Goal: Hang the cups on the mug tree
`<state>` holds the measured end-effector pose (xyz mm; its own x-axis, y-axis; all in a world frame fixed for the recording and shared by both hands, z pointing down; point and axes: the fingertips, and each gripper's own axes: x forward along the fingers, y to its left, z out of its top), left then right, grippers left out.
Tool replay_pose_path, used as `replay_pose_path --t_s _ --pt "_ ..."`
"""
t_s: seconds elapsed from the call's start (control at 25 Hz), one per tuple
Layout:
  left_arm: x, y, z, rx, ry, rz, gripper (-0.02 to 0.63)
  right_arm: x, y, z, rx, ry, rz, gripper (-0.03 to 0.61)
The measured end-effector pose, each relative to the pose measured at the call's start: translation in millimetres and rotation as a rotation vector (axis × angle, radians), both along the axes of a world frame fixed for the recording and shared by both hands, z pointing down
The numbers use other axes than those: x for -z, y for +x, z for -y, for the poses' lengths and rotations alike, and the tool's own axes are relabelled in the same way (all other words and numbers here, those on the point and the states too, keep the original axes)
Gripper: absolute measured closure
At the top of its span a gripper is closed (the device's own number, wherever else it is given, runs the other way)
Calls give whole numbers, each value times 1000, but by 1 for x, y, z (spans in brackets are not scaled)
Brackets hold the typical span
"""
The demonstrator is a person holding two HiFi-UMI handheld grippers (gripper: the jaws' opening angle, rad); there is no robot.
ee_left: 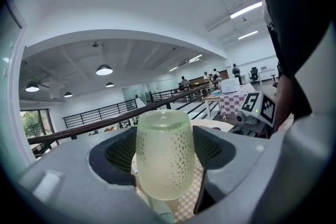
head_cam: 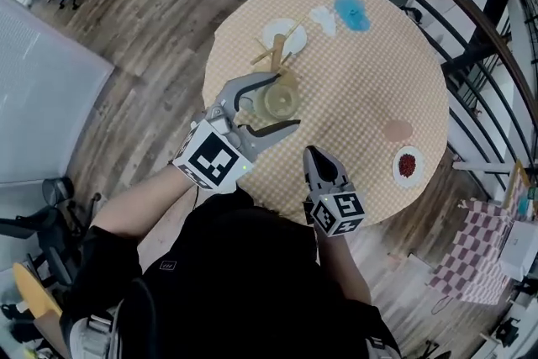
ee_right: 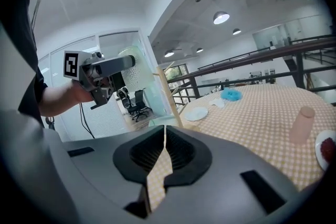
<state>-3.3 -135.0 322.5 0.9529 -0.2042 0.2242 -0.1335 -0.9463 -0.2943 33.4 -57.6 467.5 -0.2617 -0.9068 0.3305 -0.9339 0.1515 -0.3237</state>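
Observation:
A pale green, dimpled translucent cup (head_cam: 279, 102) (ee_left: 164, 157) sits upside down between the jaws of my left gripper (head_cam: 284, 102) (ee_left: 165, 165), which is shut on it and holds it above the table, just in front of the wooden mug tree (head_cam: 277, 53). From the right gripper view, that cup (ee_right: 134, 73) hangs in the air left of the tree's slanted pole (ee_right: 169, 99). My right gripper (head_cam: 313, 154) (ee_right: 165, 131) is shut and holds nothing, over the table's near edge. A pink cup (head_cam: 398, 130) (ee_right: 301, 124) stands upside down on the table at the right.
The round table (head_cam: 361, 71) has a tan checked cloth. On it are a white plate (head_cam: 284, 33) under the tree, a blue crumpled thing (head_cam: 353, 10), a white scrap (head_cam: 323, 18) and a small plate of red bits (head_cam: 408, 166). A dark railing (head_cam: 471, 13) curves behind.

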Motion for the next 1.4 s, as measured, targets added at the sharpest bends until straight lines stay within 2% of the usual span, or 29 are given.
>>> replay_pose_path --t_s 0.16,0.44,0.72,0.88,1.16,1.4 --pt "11 -4 -3 -51 21 3 276 2 0 -5 -58 3 3 557" --pt "39 0 -16 -68 97 -32 276 -2 7 -28 -60 -6 -4 556" --pt "61 -19 8 -159 155 -59 276 -1 -16 -5 -109 -22 -23 557" --pt "56 -31 20 -244 160 -73 276 2 -29 15 -203 -6 -36 557" --pt "51 -36 37 -449 163 -88 276 5 -48 33 -449 25 44 557" --pt "31 -37 38 -558 164 -87 278 3 -58 32 -562 18 23 557"
